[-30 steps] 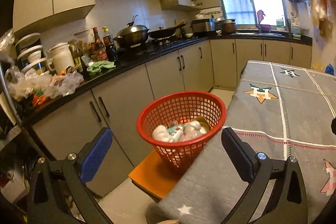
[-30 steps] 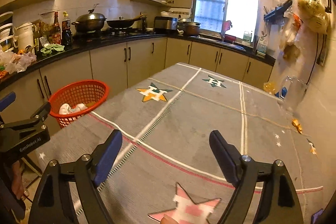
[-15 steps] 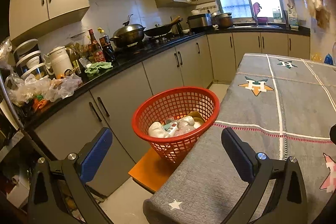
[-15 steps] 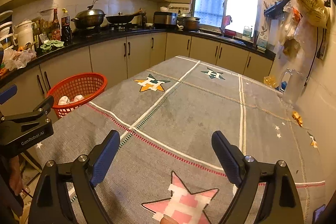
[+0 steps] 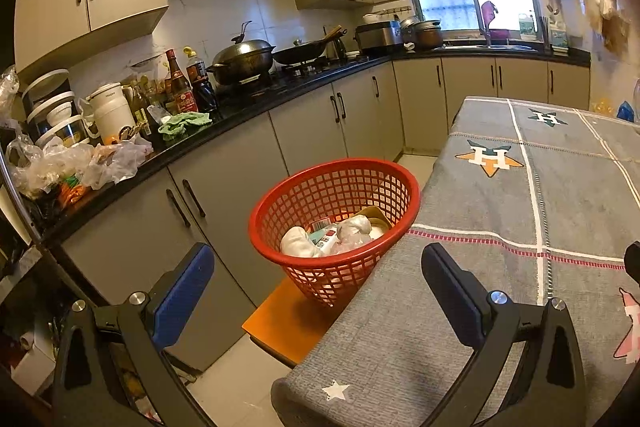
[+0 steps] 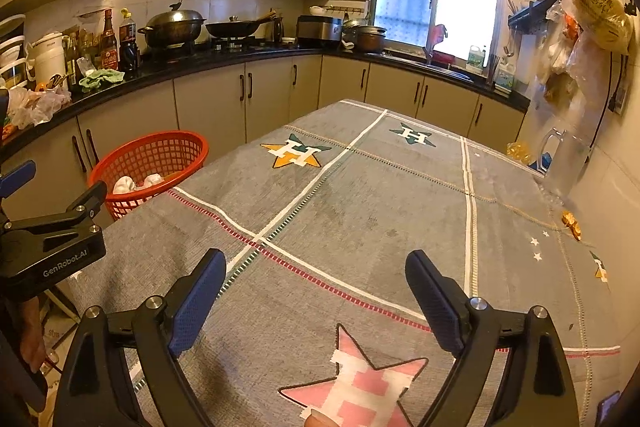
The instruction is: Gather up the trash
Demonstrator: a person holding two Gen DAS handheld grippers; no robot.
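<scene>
A red mesh basket (image 5: 334,187) stands on an orange stool (image 5: 280,323) beside the table's left edge. It holds crumpled white wrappers and packaging (image 5: 332,235). It also shows in the right wrist view (image 6: 152,155). My left gripper (image 5: 316,263) is open and empty, held back from the basket near the table corner. My right gripper (image 6: 316,267) is open and empty above the grey star-patterned tablecloth (image 6: 360,211). Small orange scraps (image 6: 571,223) lie at the cloth's far right edge.
Kitchen cabinets and a black counter (image 5: 248,107) with pots, bottles and plastic bags run along the left and back. A clear jug (image 6: 564,163) stands at the table's right by the wall. Bags hang on the right wall (image 6: 592,27). The left gripper's body (image 6: 48,251) shows in the right wrist view.
Both grippers have drawn back and risen slightly, so basket and table look a little farther away. Both stay open and empty.
</scene>
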